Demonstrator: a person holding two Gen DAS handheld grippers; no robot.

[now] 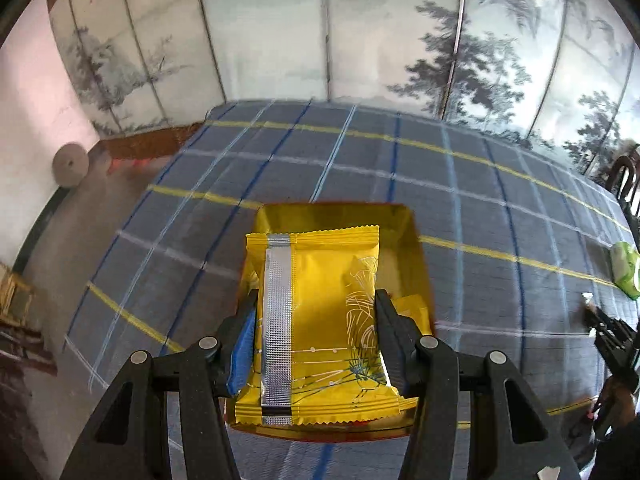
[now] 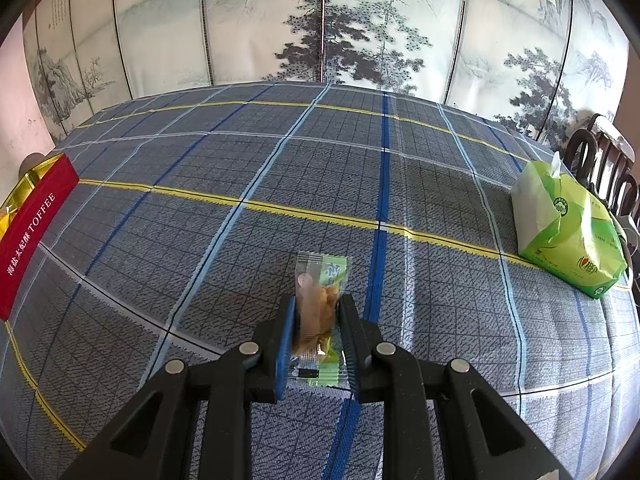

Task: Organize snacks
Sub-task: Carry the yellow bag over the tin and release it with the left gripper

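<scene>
My left gripper (image 1: 316, 304) is shut on a yellow foil snack packet (image 1: 320, 320) with a silver seam, held above a gold-lined box (image 1: 336, 216) on the plaid tablecloth. Another yellow packet (image 1: 412, 308) lies inside that box. In the right wrist view my right gripper (image 2: 318, 304) is shut on a small clear-and-green snack packet (image 2: 320, 292) with brown contents, just above the cloth. The same box (image 2: 36, 216), red outside with "TOFFEE" lettering and gold inside, sits at the far left edge of that view.
A green tissue pack (image 2: 568, 232) lies at the right side of the table, also visible as a tissue pack (image 1: 624, 268) in the left wrist view. Dark wooden chairs (image 2: 600, 160) stand beyond it. A painted folding screen (image 2: 320, 20) backs the table.
</scene>
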